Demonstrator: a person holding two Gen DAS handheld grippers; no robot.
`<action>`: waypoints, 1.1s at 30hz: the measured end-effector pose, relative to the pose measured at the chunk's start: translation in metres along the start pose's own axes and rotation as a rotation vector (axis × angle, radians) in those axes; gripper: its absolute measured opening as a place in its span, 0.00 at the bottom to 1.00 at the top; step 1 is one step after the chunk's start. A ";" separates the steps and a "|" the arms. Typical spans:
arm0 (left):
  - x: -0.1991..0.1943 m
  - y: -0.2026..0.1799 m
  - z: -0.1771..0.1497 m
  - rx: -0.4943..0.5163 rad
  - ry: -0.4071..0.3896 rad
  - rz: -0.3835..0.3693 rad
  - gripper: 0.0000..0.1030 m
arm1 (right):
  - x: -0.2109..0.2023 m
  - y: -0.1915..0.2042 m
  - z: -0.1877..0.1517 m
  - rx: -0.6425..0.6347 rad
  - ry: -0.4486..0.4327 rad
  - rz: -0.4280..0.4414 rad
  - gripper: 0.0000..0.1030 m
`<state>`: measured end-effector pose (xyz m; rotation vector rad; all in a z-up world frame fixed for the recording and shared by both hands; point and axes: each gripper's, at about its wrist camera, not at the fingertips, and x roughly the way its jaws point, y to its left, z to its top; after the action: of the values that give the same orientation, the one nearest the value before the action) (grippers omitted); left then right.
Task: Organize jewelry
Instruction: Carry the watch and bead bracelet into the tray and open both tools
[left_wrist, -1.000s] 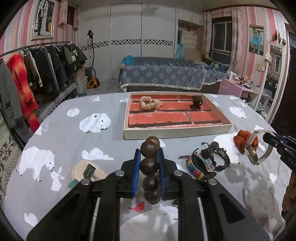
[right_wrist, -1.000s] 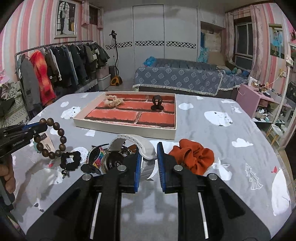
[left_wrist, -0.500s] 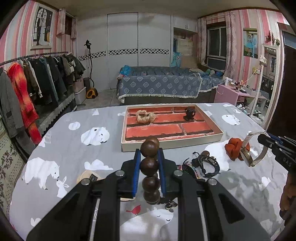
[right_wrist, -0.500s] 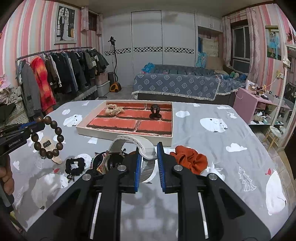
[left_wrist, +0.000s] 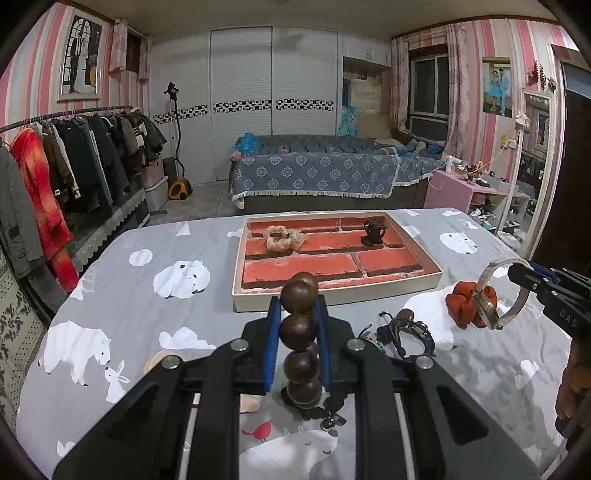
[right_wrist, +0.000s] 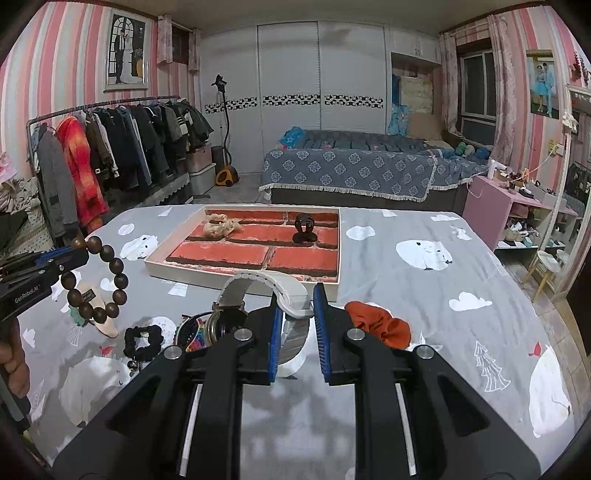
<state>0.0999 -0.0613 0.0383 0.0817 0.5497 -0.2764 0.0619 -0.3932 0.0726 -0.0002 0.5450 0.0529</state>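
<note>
The left tool (left_wrist: 297, 325) is clamped on a bracelet of dark wooden beads (left_wrist: 299, 328), its blue pads (left_wrist: 274, 343) pressing a bead from either side. From the right wrist view the whole loop (right_wrist: 96, 280) hangs off the tool's tip, clear of the counter (right_wrist: 424, 295), which is covered in a grey cloth printed with polar bears.

The right tool (right_wrist: 297, 321) is closed on the pale strap of a wristwatch (right_wrist: 266, 291) — the strap arches up between the pads and the round case hangs to the left side. In the left wrist view the same watch (left_wrist: 491, 295) is lifted off the cloth, held at the end of the right tool (left_wrist: 524, 275).

Ahead of both tools sits a shallow tray (left_wrist: 430, 260) lined with a red brick pattern. A beige scrunchie (left_wrist: 284, 238) lies in its far left part and a small dark clip (left_wrist: 373, 230) stands in its far right part.

On the cloth near the tools — an orange scrunchie (right_wrist: 380, 325), a black scrunchie (right_wrist: 143, 341), a multicoloured woven band (right_wrist: 195, 338) partly hidden behind the right tool, and a beige tagged item (right_wrist: 92, 306) under the hanging beads. A tangle of dark cord bracelets (left_wrist: 406, 330) lies just right of the left tool.
</note>
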 end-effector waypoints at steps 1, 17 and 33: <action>0.003 0.000 0.001 -0.002 0.002 -0.001 0.18 | 0.002 -0.001 0.001 0.002 0.000 0.004 0.17; 0.080 0.020 0.066 -0.078 -0.016 -0.011 0.18 | 0.080 -0.008 0.061 0.007 0.013 0.007 0.17; 0.199 0.031 0.098 -0.068 0.101 0.046 0.18 | 0.197 -0.017 0.102 0.038 0.119 -0.005 0.17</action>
<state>0.3208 -0.0936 0.0172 0.0421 0.6562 -0.2092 0.2833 -0.3991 0.0575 0.0328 0.6651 0.0379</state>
